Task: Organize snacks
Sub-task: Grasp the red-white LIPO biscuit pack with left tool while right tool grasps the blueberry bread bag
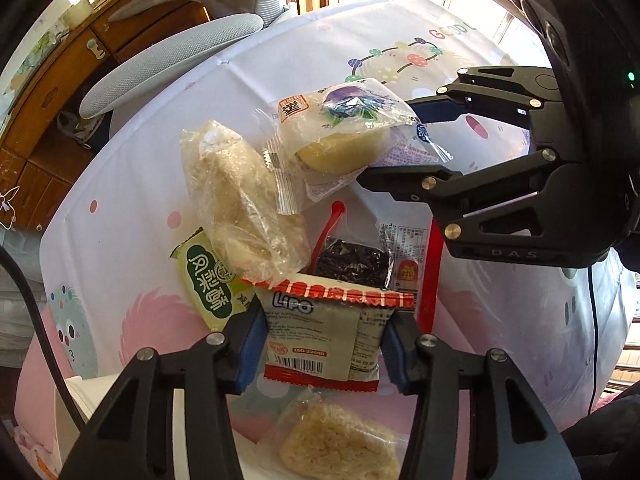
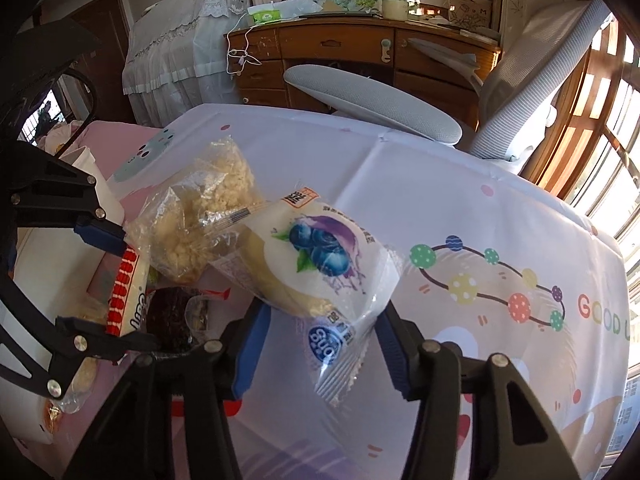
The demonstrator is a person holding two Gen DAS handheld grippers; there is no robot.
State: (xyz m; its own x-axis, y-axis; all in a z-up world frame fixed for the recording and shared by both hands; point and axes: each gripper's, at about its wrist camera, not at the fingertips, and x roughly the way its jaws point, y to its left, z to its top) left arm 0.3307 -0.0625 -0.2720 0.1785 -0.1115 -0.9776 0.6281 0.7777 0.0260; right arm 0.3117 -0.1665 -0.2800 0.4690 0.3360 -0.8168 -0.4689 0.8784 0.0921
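Observation:
My left gripper (image 1: 324, 350) is shut on a red-and-white Lipo snack packet (image 1: 324, 336), held above the table. My right gripper (image 2: 320, 344) is shut on a blueberry pastry packet (image 2: 316, 268), also lifted; that packet shows in the left wrist view (image 1: 340, 132) with the right gripper (image 1: 384, 140) coming in from the right. A clear bag of crumbly rice snack (image 1: 240, 204) lies between them. A green pineapple-cake packet (image 1: 212, 284), a dark seaweed packet (image 1: 352, 264) and a clear-wrapped crispy cake (image 1: 340, 444) lie below on the table.
The table (image 2: 460, 208) has a pastel cartoon cloth. A red-edged tray or box (image 1: 426, 280) sits under the seaweed packet. A white container (image 2: 52, 256) stands at the left. A grey office chair (image 2: 372, 96) and a wooden desk (image 2: 340, 48) stand behind the table.

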